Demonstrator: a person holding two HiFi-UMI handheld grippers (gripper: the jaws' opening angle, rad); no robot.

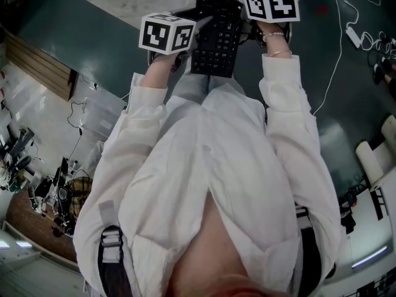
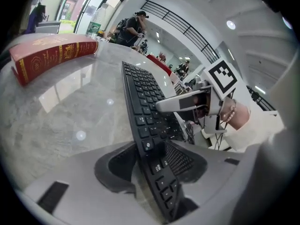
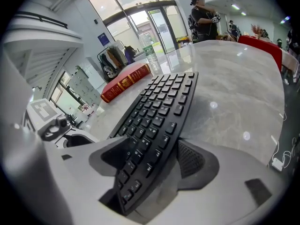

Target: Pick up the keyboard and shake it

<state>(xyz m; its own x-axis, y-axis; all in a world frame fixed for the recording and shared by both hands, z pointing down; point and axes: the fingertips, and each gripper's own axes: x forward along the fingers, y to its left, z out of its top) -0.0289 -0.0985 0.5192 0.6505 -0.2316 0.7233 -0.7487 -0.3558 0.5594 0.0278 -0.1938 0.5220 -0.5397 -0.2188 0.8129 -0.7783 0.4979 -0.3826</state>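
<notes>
The black computer keyboard point(image 3: 161, 102) runs lengthwise away from the person, its far end over the pale marble desk point(image 3: 234, 88). At its near end, the left hand-held gripper point(image 2: 152, 161) pinches its left edge and the right hand-held gripper point(image 3: 150, 158) its right edge.

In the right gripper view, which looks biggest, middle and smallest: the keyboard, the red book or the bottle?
1. keyboard: biggest, but it is also nearest the camera.
2. red book: middle.
3. bottle: smallest, standing behind the book.
</notes>
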